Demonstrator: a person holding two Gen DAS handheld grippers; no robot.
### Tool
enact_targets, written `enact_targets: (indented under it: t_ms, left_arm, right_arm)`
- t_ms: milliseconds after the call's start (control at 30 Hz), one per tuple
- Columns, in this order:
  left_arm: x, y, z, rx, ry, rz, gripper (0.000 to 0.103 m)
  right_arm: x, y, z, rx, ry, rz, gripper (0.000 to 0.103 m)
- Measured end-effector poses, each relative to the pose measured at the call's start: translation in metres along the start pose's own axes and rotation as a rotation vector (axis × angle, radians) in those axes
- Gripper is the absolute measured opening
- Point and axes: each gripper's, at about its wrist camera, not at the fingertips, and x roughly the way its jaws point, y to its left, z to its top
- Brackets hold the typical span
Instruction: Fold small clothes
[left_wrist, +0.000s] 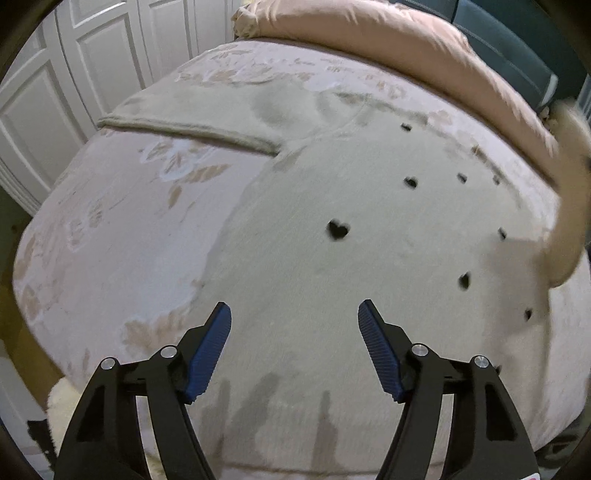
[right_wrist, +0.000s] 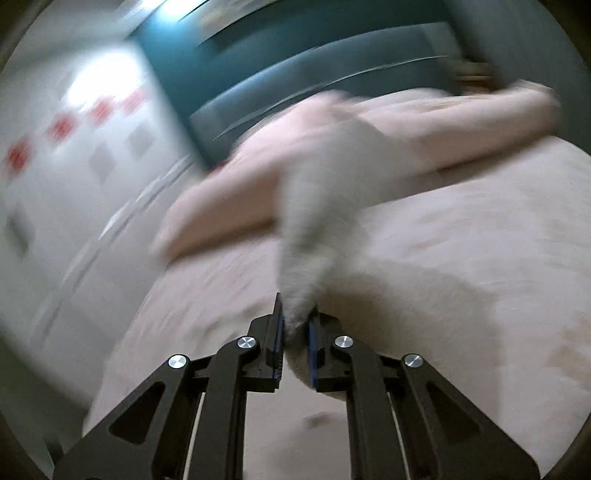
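Note:
A cream sweater (left_wrist: 332, 206) with small black hearts lies spread flat on the bed, one sleeve (left_wrist: 192, 118) stretched out to the far left. My left gripper (left_wrist: 294, 314) is open and empty, hovering over the sweater's lower part. At the right edge of the left wrist view the other sleeve (left_wrist: 569, 221) is lifted off the bed and blurred. My right gripper (right_wrist: 296, 325) is shut on that sleeve (right_wrist: 317, 229), which hangs stretched from the jaws up and away. The right wrist view is blurred by motion.
The bed has a pale floral cover (left_wrist: 110, 229). A pink duvet roll (left_wrist: 424, 48) lies along the far side before a teal headboard (right_wrist: 332, 70). White panelled wardrobe doors (left_wrist: 55, 92) stand to the left of the bed.

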Motion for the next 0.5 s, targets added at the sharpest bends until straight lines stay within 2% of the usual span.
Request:
enact_targets:
  t_ms: [33, 67, 100, 167, 233, 300, 367, 433, 500]
  left_arm:
    - [0.000, -0.002, 0.004, -0.008, -0.006, -0.020, 0.070]
    - [0.002, -0.005, 0.011, -0.016, -0.014, -0.054, 0.070]
    - [0.004, -0.008, 0.017, -0.024, -0.013, -0.079, 0.071]
    - [0.011, -0.013, 0.031, -0.036, -0.006, -0.129, 0.073]
    - [0.019, -0.018, 0.048, -0.058, -0.003, -0.186, 0.076]
    - [0.033, -0.023, 0.063, -0.073, -0.006, -0.261, 0.085]
    - [0.055, -0.029, 0.075, -0.087, 0.018, -0.280, 0.085]
    - [0.080, -0.033, 0.084, -0.128, 0.064, -0.309, 0.085]
    - [0.108, -0.031, 0.090, -0.230, 0.121, -0.372, 0.085]
  right_arm:
    - [0.029, 0.028, -0.019, -0.068, 0.066, 0.013, 0.016]
    - [0.049, 0.042, -0.035, -0.108, 0.119, 0.013, 0.026]
    - [0.077, 0.058, -0.059, -0.150, 0.192, -0.009, 0.029]
    - [0.106, 0.066, -0.093, -0.180, 0.282, -0.067, 0.030]
    - [0.096, 0.063, -0.114, -0.157, 0.287, -0.084, 0.031]
    - [0.081, 0.049, -0.116, -0.100, 0.275, -0.075, 0.042]
    - [0.053, 0.022, -0.119, -0.030, 0.245, -0.100, 0.055]
    - [0.027, 0.002, -0.132, 0.031, 0.240, -0.133, 0.055]
    - [0.014, -0.030, -0.138, 0.127, 0.253, -0.165, 0.056]
